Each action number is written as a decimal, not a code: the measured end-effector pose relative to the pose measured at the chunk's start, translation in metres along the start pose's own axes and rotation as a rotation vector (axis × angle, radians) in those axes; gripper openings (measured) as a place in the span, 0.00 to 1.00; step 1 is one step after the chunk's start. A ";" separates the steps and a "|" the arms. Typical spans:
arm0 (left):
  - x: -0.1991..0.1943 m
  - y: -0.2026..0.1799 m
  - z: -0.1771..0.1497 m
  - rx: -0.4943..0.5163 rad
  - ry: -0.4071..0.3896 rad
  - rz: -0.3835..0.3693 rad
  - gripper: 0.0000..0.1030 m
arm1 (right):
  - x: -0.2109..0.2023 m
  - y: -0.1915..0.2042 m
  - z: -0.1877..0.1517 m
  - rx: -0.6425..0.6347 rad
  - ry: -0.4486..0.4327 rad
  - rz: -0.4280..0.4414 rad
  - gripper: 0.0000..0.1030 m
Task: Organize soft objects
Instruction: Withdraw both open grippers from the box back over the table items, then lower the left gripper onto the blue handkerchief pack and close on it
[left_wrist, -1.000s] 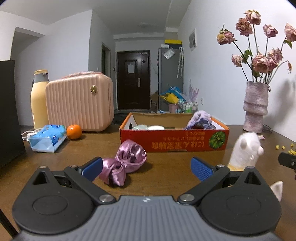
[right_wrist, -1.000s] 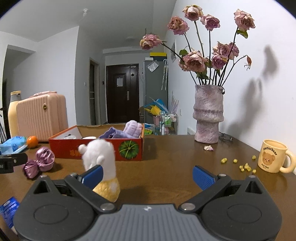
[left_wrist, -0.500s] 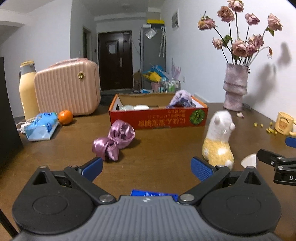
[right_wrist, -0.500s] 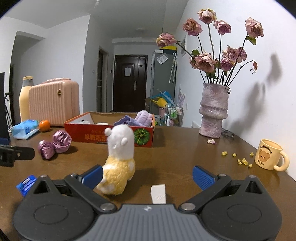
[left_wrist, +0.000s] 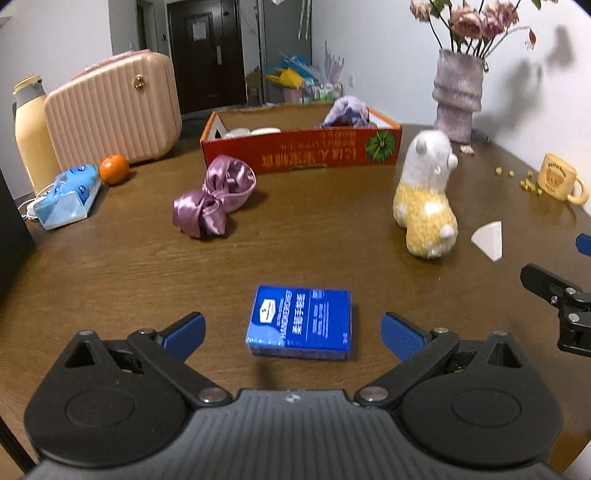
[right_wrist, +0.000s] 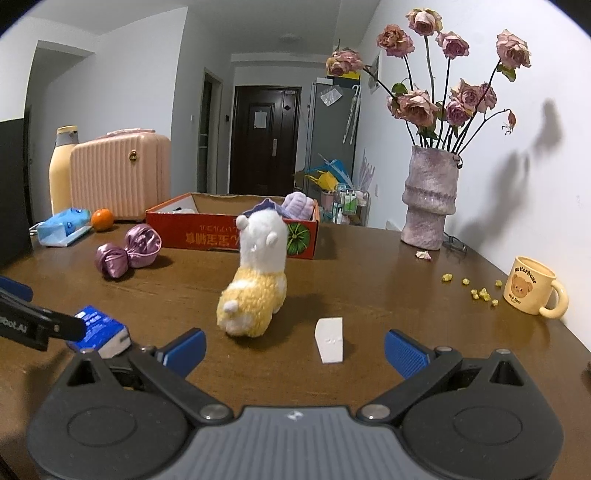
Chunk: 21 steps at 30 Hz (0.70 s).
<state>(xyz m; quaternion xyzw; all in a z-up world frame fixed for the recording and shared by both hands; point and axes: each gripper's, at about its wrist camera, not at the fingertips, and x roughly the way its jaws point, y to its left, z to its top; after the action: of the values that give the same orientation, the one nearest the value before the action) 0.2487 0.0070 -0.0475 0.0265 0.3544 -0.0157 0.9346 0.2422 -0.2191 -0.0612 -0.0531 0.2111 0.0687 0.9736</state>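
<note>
A blue tissue pack (left_wrist: 300, 322) lies flat on the wooden table just ahead of my open left gripper (left_wrist: 291, 332). A purple satin scrunchie (left_wrist: 214, 200) sits mid-table, before the red cardboard box (left_wrist: 314, 157) that holds a purple knit item (left_wrist: 347, 110). A white and yellow plush alpaca (left_wrist: 426, 192) stands to the right. In the right wrist view the alpaca (right_wrist: 258, 273) and a white wedge sponge (right_wrist: 330, 339) lie ahead of my open right gripper (right_wrist: 293, 349); the tissue pack (right_wrist: 99, 330) shows at left.
A pink case (left_wrist: 114, 107), a cream bottle (left_wrist: 31, 136), an orange (left_wrist: 114, 169) and a light blue wipes pack (left_wrist: 68, 195) stand at the back left. A vase of dried roses (right_wrist: 430, 199), a yellow mug (right_wrist: 533, 291) and scattered yellow bits (right_wrist: 476, 291) are on the right.
Both grippers have pulled back and up from the box. The left view tilted down, so the blue tissue pack now lies between its fingers. The alpaca and white wedge came into fuller view.
</note>
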 end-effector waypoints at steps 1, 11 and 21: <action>0.001 -0.001 0.000 0.004 0.011 0.001 1.00 | -0.001 0.000 -0.001 0.000 0.003 0.000 1.00; 0.016 -0.007 -0.001 0.018 0.045 -0.016 1.00 | -0.001 -0.002 -0.006 0.000 0.025 -0.009 1.00; 0.055 -0.005 -0.003 0.002 0.094 -0.011 1.00 | 0.004 -0.004 -0.009 -0.002 0.043 -0.014 1.00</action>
<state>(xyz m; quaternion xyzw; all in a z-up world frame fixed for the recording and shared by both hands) 0.2879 0.0013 -0.0862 0.0265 0.3981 -0.0199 0.9168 0.2430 -0.2234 -0.0703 -0.0568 0.2313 0.0607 0.9693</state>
